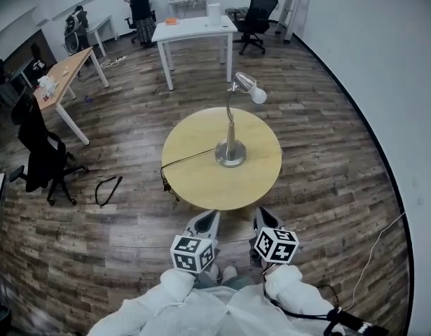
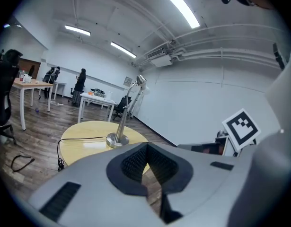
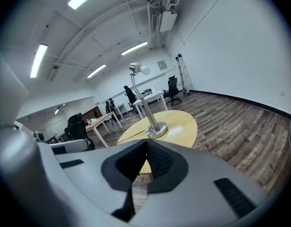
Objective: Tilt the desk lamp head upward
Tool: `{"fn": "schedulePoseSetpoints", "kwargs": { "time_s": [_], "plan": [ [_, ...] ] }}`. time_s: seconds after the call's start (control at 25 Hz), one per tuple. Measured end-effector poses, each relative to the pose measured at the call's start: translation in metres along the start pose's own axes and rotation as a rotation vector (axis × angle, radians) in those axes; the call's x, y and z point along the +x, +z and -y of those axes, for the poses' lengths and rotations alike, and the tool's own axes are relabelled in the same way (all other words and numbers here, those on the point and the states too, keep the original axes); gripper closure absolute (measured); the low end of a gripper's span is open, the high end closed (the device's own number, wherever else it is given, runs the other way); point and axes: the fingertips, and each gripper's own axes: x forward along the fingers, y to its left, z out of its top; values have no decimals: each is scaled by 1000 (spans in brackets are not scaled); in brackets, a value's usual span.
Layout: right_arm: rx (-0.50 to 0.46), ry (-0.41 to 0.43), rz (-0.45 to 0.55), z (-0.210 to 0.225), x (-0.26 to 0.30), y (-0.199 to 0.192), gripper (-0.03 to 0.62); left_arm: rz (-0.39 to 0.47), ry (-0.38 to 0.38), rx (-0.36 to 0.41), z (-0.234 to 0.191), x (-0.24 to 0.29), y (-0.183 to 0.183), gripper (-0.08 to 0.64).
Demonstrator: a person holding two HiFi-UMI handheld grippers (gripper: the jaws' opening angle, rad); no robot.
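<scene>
A silver desk lamp stands on a round yellow table, its base near the middle. The thin stem curves up to the lamp head, whose white bulb points right and slightly down. Both grippers hang side by side just short of the table's near edge, apart from the lamp. My left gripper is shut and holds nothing; in its own view the lamp base lies ahead to the left. My right gripper is shut and holds nothing too; in its own view the lamp head rises above.
The lamp's black cord runs off the table's left edge. A black office chair and a wooden desk stand at left, a white desk behind. A person stands at the back. A white wall curves along the right.
</scene>
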Motion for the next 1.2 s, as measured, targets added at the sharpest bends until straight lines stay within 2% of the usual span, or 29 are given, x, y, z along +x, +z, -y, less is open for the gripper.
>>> {"fn": "schedulePoseSetpoints", "kwargs": {
  "time_s": [0.36, 0.64, 1.2],
  "plan": [
    [-7, -6, 20, -23, -5, -7, 579, 14, -38, -21, -4, -12, 0, 560],
    [-129, -14, 21, -32, -7, -2, 580, 22, -59, -13, -4, -7, 7, 561],
    [-145, -26, 17, -27, 5, 4, 580, 11, -67, -18, -11, 8, 8, 561]
  ]
}}
